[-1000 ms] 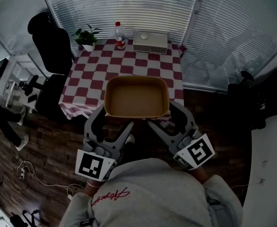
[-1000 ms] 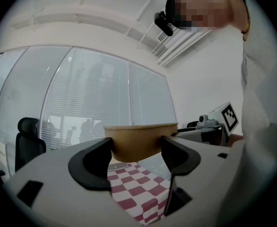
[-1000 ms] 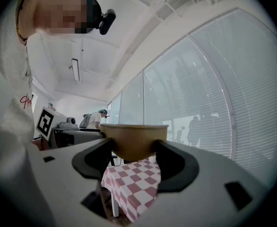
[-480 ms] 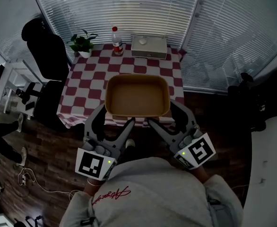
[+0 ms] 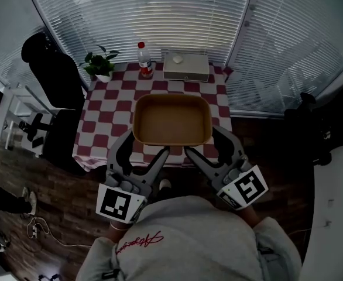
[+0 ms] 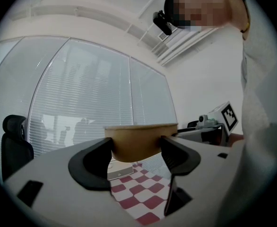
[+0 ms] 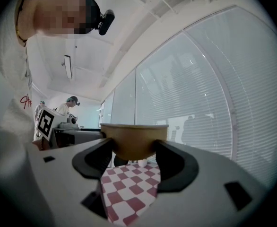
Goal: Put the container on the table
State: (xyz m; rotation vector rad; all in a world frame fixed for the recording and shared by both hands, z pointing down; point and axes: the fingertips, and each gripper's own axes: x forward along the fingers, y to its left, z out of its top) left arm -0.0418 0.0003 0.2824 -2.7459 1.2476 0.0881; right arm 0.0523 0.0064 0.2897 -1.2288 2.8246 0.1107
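Ahead of you stands a square table [image 5: 104, 119] under a red-and-white checked cloth [image 5: 219, 92]. Along its far edge you have a small green potted plant [image 5: 101, 68], a clear plastic bottle with red cap [image 5: 143, 60] and a flat pale-grey box [image 5: 186, 67].

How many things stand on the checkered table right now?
3: potted plant at the far-left corner, bottle beside it, white box right of that. The held container may hide more.
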